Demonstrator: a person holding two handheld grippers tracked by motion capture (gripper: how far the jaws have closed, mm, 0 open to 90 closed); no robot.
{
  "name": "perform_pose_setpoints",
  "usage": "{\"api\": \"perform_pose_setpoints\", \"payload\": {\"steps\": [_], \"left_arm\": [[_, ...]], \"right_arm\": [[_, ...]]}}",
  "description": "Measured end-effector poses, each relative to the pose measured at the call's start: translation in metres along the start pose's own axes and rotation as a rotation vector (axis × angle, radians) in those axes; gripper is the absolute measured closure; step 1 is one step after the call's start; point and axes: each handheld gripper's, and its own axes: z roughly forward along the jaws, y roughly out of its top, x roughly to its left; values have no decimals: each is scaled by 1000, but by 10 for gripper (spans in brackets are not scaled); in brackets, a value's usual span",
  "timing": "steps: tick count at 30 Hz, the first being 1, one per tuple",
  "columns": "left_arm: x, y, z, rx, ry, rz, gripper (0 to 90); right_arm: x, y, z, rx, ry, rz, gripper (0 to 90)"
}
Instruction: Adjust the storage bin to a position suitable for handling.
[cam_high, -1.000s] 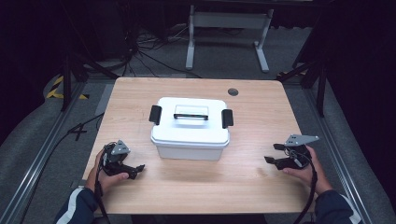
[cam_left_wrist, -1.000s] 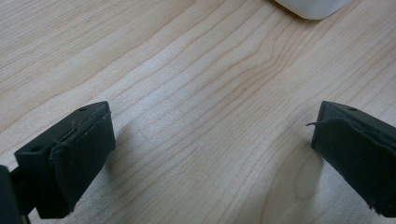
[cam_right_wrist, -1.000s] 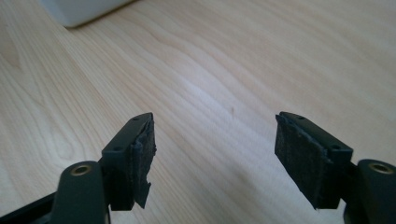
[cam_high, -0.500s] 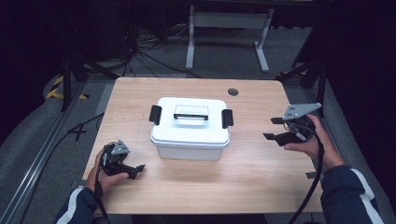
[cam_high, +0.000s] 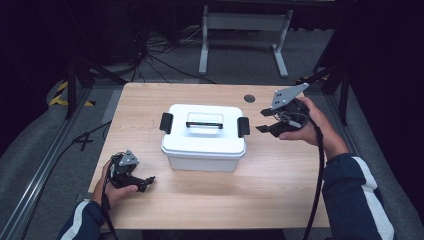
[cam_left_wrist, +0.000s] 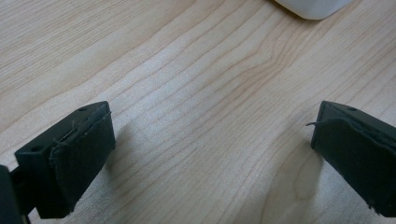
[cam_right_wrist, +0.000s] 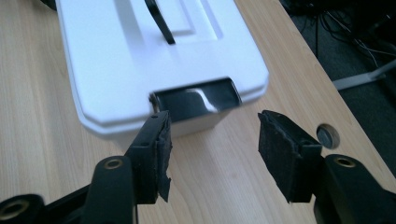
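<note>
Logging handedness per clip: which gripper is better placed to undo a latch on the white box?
Right. The right gripper, jaws open, faces the box's right latch closely. The left gripper rests low on the table, away from the box.

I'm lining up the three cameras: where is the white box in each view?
High view: the box sits mid-table, between the two grippers.
Left gripper view: a white corner of it at the top edge, right of centre.
Right gripper view: it covers the upper left, close beyond the open jaws.
Shared landmark: the light wood table, also seen under the jaws in both gripper views.
</note>
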Motion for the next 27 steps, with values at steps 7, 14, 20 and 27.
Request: {"api": "perform_pose_setpoints", "payload": {"steps": [7, 14, 20, 27], "left_arm": [[-1, 0, 0, 1, -3, -9, 1], [0, 0, 0, 1, -3, -10, 2], [0, 0, 0, 0, 0, 3, 2], [0, 0, 0, -1, 2, 3, 2]], "right_arm": [[5, 30, 22, 51, 37, -77, 504], [9, 61, 41, 96, 60, -128, 546], [18, 82, 59, 135, 67, -190, 572], [22, 98, 81, 197, 90, -208, 631]]}}
